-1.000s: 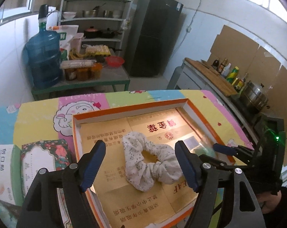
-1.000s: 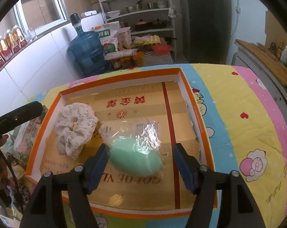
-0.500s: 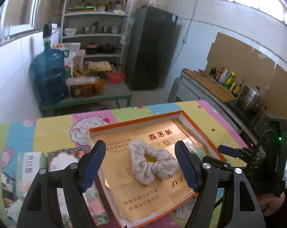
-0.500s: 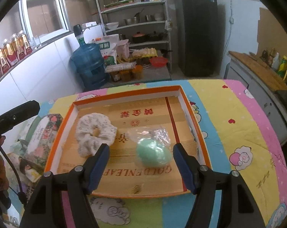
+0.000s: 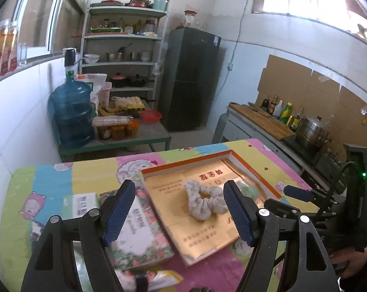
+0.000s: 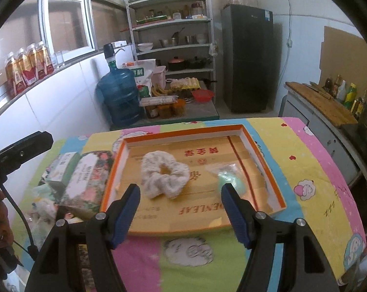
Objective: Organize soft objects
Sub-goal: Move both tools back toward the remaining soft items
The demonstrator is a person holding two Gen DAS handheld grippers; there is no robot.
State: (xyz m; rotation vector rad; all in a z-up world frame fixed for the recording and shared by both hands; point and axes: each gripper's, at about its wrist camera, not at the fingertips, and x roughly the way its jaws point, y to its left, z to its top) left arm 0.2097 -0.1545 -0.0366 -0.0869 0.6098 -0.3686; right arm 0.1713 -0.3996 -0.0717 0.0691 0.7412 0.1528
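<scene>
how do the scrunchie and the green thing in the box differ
The scrunchie is white, ruffled, ring-shaped and bare; the green item is a smooth rounded lump wrapped in clear plastic. The scrunchie looks larger and lies left of it. Both rest apart inside the orange-rimmed box, held by neither gripper.

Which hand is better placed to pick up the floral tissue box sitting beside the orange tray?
Left, probably. The tissue box lies just under the left gripper, outside the tray. The right gripper faces the tray instead. Both are open and empty.

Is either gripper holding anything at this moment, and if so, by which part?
Nothing is held. Both the left gripper and right gripper stand open and empty; the scrunchie lies in the box.
</scene>
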